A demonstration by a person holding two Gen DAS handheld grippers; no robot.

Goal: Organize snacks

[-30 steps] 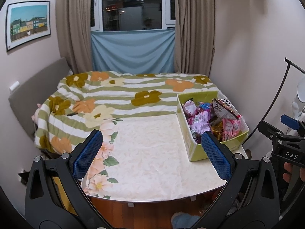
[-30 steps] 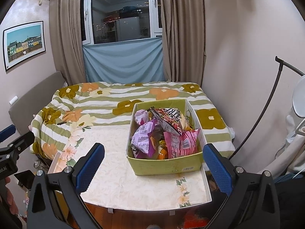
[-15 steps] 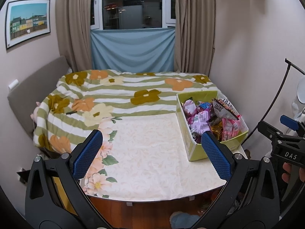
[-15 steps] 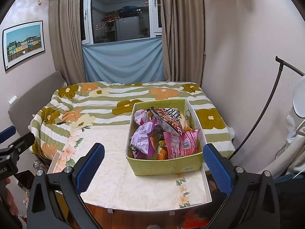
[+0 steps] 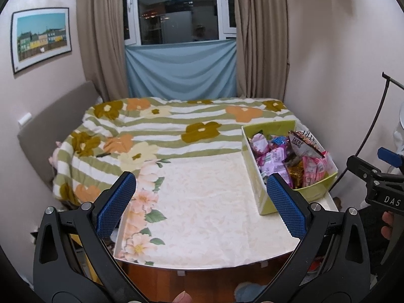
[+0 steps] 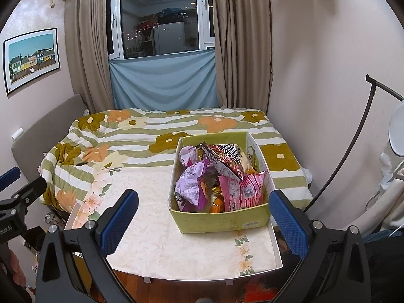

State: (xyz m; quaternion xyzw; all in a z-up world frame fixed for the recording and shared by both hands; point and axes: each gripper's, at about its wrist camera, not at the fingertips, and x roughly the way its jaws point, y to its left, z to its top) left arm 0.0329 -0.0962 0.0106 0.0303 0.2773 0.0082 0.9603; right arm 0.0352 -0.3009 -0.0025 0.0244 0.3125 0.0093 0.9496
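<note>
While both grippers gape, snacks (image 6: 217,176) fill box (image 6: 222,223).

table (image 6: 161,247) w/ floral cloth | green snack box (image 6: 222,221) on right side; bed (image 6: 156,128) just behind

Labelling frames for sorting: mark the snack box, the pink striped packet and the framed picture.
snack box (image 6: 222,223): right wrist view, near front wall.
pink striped packet (image 6: 248,189): right wrist view, packet face.
framed picture (image 5: 40,38): left wrist view, print centre.
</note>
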